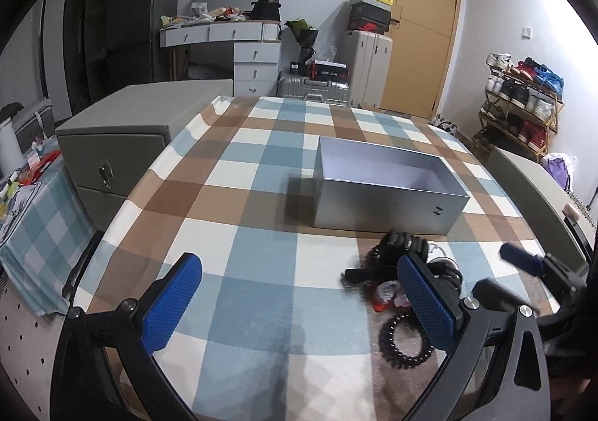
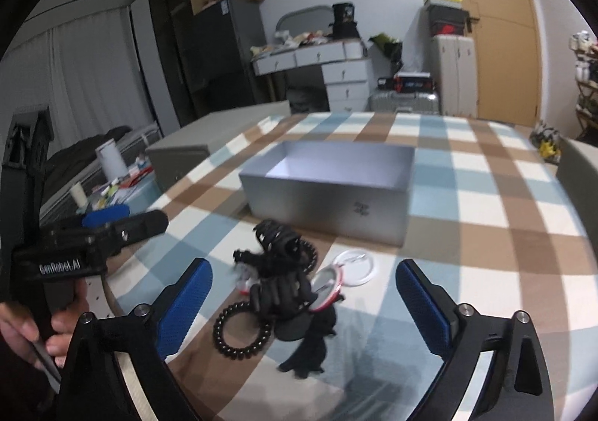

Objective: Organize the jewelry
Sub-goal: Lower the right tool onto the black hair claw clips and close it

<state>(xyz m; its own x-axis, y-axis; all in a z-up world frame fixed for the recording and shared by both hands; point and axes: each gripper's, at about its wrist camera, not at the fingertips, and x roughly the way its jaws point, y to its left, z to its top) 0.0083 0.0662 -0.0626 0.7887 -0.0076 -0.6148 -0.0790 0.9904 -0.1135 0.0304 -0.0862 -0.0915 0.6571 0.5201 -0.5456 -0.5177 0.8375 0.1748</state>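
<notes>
Hovering grippers [image 2: 302, 303], seemingly above accessories [image 2: 284, 286].

A lived-in bedroom at home served as the setting. A white dressing desk [image 1: 239, 33] with drawers stood cluttered against the far wall, beside stacked shoeboxes [image 1: 370, 11] on hard-shell suitcases [image 1: 368, 71]. A wooden rack of sneakers [image 1: 523, 99] lined the wall right of a tan door [image 1: 422, 17]. A checked cloth [image 1: 261, 166] covered the surface, and a bed [image 2: 93, 151] lay near white curtains [image 2: 86, 62].
</notes>
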